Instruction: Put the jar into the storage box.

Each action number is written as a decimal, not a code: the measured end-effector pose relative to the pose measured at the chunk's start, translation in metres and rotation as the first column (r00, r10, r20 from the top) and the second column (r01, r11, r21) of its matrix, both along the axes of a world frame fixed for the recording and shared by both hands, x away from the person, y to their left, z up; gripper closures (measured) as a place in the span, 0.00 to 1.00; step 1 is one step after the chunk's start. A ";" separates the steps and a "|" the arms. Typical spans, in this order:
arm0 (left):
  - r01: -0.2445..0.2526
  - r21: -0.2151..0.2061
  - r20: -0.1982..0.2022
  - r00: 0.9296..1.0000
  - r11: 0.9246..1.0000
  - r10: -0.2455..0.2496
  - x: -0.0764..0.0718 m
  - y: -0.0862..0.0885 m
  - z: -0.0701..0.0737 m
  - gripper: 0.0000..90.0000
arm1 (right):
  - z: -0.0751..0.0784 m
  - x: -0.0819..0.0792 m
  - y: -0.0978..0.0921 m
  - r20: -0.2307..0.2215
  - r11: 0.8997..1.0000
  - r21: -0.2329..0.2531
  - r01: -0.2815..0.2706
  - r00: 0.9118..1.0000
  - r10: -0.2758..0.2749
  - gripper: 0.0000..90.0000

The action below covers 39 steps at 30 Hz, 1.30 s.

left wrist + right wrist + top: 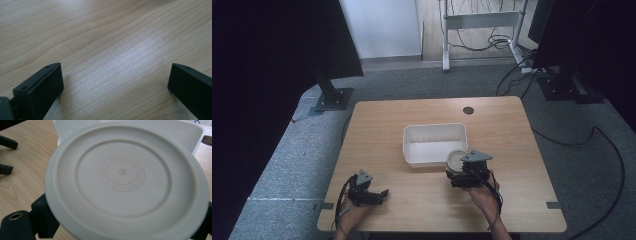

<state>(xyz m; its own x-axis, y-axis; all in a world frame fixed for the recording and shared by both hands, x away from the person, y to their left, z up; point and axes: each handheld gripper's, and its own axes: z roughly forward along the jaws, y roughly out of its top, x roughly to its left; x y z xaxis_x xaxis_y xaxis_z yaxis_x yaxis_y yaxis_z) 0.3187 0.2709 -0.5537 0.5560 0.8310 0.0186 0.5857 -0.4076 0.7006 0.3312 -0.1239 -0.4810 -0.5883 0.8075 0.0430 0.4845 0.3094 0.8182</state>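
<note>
I have the right gripper (460,172) clamped on a round white lid (126,181), its jaws pressing the rim from either side, so the lid sits flat and face-up just at the near edge of the white tray (412,145). Holding it level by the rim seems the sensible way to carry it toward or away from that tray; which, I cannot say. My left gripper (379,195) rests low over the bare table (112,37), jaws wide apart and holding nothing, parked well clear.
</note>
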 end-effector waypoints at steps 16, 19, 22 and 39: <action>-0.001 -0.001 0.000 1.000 1.000 0.001 0.000 0.000 0.000 0.00 | 0.001 0.028 0.024 0.011 1.000 -0.005 -0.013 1.000 0.013 0.11; 0.002 0.002 0.000 1.000 1.000 -0.002 0.000 0.000 0.000 0.00 | 0.001 0.033 0.028 0.014 1.000 -0.002 -0.015 1.000 0.015 0.11; 0.001 -0.002 0.000 1.000 1.000 -0.001 0.000 0.000 0.000 0.00 | 0.002 0.037 0.032 0.018 1.000 -0.005 -0.012 1.000 0.012 0.11; 0.003 -0.002 0.000 1.000 1.000 -0.003 0.000 0.000 0.000 0.00 | 0.001 0.063 0.057 0.028 1.000 -0.025 0.008 1.000 -0.007 0.11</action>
